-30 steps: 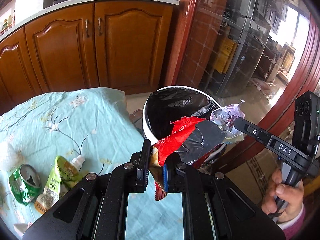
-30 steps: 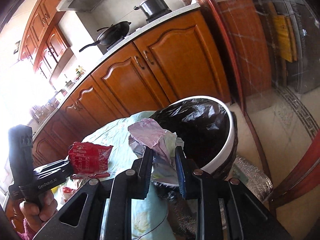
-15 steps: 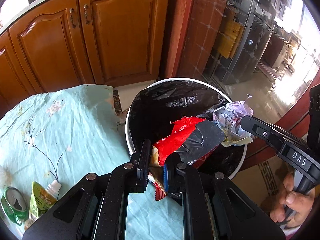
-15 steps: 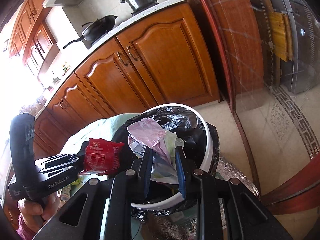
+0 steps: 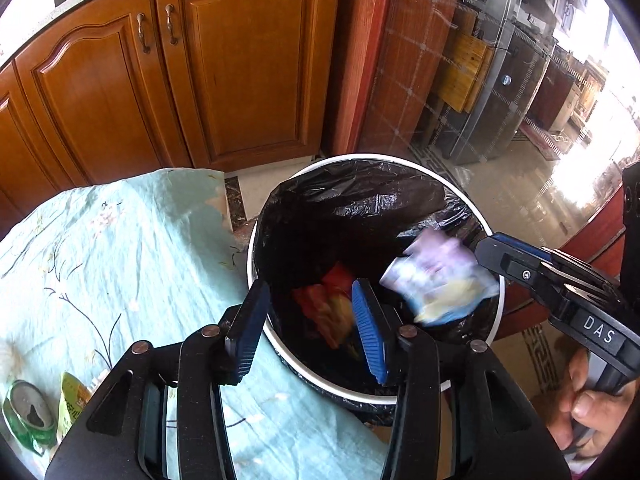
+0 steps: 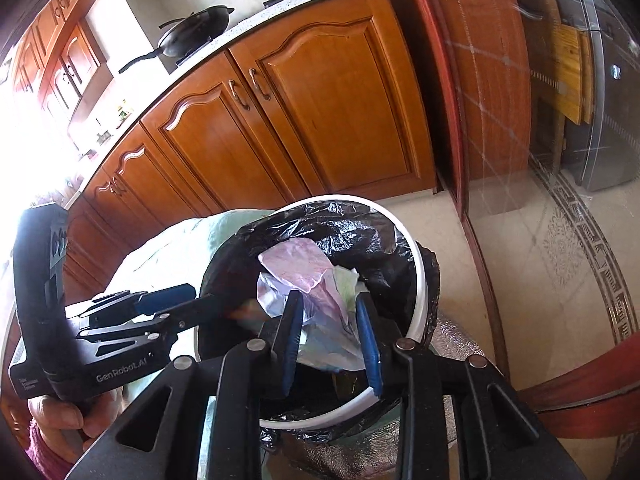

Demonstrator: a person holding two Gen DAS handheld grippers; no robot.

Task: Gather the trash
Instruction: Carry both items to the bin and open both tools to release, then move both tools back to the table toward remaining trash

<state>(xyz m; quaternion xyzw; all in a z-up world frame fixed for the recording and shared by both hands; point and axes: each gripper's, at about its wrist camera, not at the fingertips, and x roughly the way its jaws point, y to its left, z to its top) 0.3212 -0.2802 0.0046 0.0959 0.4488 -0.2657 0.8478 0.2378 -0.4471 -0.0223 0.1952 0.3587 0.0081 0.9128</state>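
A white bin with a black liner stands beside the table, also in the right wrist view. My left gripper is open over its near rim; a red snack wrapper is blurred inside the bin, free of the pads. My right gripper is open over the bin; crumpled lilac and white plastic sits loose between its fingers and shows blurred in the left wrist view.
A table with a pale blue flowered cloth lies left of the bin. A crushed green can and a green pouch lie at its near left. Wooden cabinets stand behind.
Both grippers have opened over the bin. The red wrapper has dropped out of the left gripper into the bin, and the crumpled plastic is leaving the right one.
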